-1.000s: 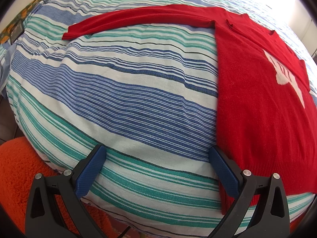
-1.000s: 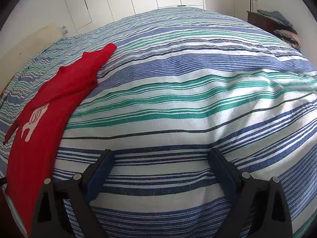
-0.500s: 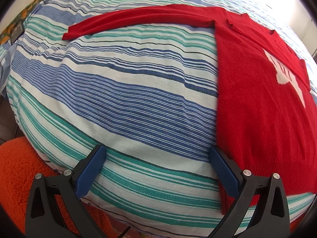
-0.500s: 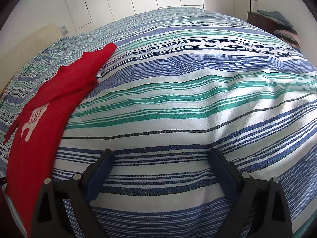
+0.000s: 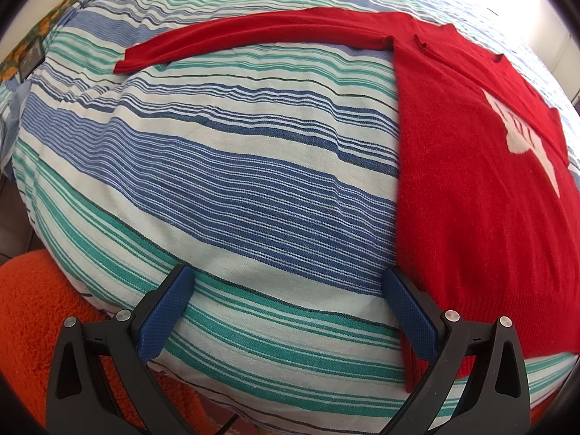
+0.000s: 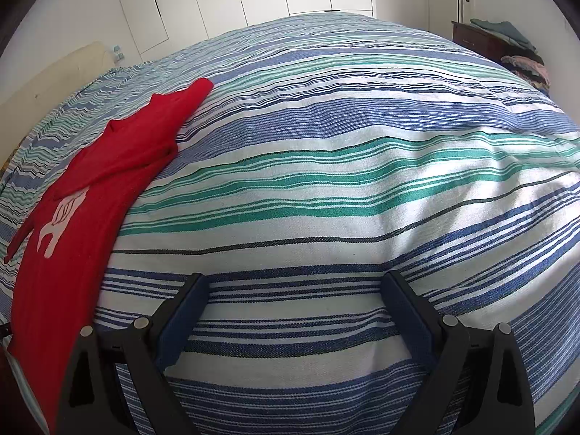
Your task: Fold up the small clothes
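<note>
1. Sweater position: the small red knitted sweater with a white animal motif [image 5: 471, 188] lies flat on the blue, green and white striped bedcover [image 5: 235, 166]. It sits to the right of the left gripper [image 5: 290, 290] and to the left of the right gripper [image 6: 293, 297].
2. Long axis: the body runs away from the near bed edge toward the neckline, and one long sleeve [image 5: 253, 38] stretches out sideways to the left, across the stripes.
3. Nearer hand: the left gripper is much the closer; its right blue fingertip [image 5: 402, 291] sits just beside the sweater's near side edge and hem corner. The right gripper stands well apart, over bare bedcover, with the sweater [image 6: 72, 239] at the left margin of its view.
4. Fingers: both grippers are spread wide and hold nothing.
5. Writing: no brand, label or readable lettering shows; the white motif [image 6: 59, 219] is a figure, not text.
</note>
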Demonstrator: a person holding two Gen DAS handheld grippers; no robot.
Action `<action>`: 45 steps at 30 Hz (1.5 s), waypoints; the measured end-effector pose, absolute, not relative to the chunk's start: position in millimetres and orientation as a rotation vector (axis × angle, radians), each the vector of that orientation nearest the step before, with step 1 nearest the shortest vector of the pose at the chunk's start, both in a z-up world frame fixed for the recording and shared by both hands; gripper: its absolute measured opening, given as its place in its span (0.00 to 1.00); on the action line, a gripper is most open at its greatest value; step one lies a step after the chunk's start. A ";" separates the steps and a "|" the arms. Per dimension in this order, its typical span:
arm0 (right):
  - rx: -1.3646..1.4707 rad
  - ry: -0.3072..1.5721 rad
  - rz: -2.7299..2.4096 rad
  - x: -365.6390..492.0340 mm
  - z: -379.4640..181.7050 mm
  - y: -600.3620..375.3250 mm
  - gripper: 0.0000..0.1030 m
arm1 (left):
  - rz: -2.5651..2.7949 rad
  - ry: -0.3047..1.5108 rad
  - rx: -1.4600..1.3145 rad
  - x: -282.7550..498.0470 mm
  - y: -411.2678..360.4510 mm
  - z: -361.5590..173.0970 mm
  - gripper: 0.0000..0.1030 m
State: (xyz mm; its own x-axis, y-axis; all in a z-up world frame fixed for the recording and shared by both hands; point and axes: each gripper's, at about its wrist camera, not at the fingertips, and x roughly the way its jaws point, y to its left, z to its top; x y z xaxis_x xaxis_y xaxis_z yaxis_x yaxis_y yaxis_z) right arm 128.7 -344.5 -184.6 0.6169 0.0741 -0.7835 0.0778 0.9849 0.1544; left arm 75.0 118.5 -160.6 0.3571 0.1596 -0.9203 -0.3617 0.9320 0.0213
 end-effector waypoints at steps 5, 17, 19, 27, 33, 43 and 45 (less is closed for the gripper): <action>0.180 0.907 -0.002 128.3 -184.2 -344.4 0.92 | 0.339 1.159 -0.197 75.8 117.6 -160.4 1.00; 0.178 0.907 -0.004 128.1 -184.2 -344.4 0.92 | 0.254 1.065 -0.521 66.1 164.8 -124.7 0.98; 0.175 0.908 -0.005 128.7 -184.8 -344.5 0.92 | 0.253 0.963 -0.700 69.8 209.9 -106.3 0.98; 0.158 0.914 -0.012 130.8 -185.6 -346.3 0.92 | 0.471 0.898 -1.005 126.0 385.6 -134.8 0.86; 0.148 0.917 -0.016 130.5 -185.3 -348.2 0.93 | 0.557 0.861 -1.168 136.4 444.8 -169.1 0.75; 0.138 0.918 -0.018 131.0 -184.8 -348.5 0.94 | 0.538 0.775 -0.698 149.0 371.9 -61.8 0.02; 0.137 0.918 -0.018 130.1 -184.8 -348.2 0.94 | 0.416 0.718 -0.581 168.1 319.3 -14.0 0.02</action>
State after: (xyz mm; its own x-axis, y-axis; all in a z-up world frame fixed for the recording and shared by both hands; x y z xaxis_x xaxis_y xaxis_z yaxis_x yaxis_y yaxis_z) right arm 130.1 -348.2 -184.8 0.6082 0.0433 -0.7926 0.0739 0.9911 0.1108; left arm 168.1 319.3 -14.0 0.6842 0.1567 -0.7123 -0.5394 0.7660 -0.3496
